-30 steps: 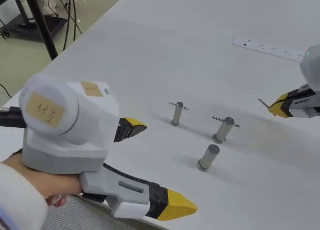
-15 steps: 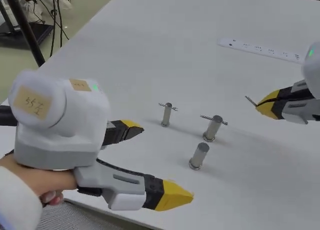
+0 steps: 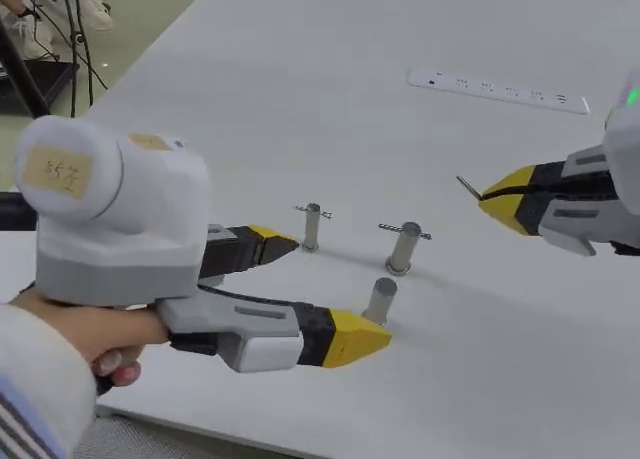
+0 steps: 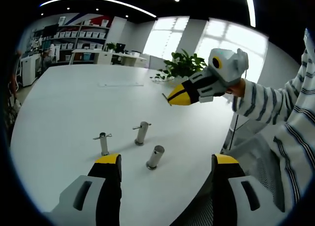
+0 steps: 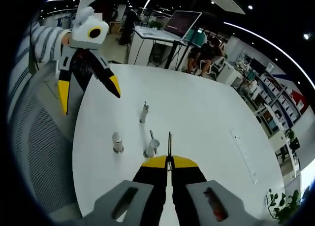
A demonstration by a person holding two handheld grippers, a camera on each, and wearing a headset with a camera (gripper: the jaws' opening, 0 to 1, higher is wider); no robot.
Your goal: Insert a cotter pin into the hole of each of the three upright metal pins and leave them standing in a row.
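Three upright metal pins stand on the white table. The far-left pin [image 3: 312, 227] [image 4: 104, 143] and the middle pin [image 3: 404, 247] [image 4: 142, 133] each carry a cotter pin through the top. The nearer pin [image 3: 380, 299] [image 4: 155, 157] [image 5: 117, 142] has a bare top. My left gripper [image 3: 320, 289] [image 4: 166, 162] is open, its yellow tips either side of the bare pin and short of it. To the right of the pins, above the table, my right gripper [image 3: 490, 197] [image 5: 170, 162] is shut on a thin cotter pin [image 3: 467, 187] [image 5: 170, 143] that sticks out of its tip.
A white power strip [image 3: 497, 89] [image 5: 243, 154] lies flat at the far side of the table. The table's near edge [image 3: 300, 434] runs just under my left gripper. Chairs, desks and people are beyond the table in the right gripper view.
The head camera has shifted. My left gripper has come forward, nearer the bare pin. My right gripper, still holding the cotter pin, has drifted slightly toward the pins.
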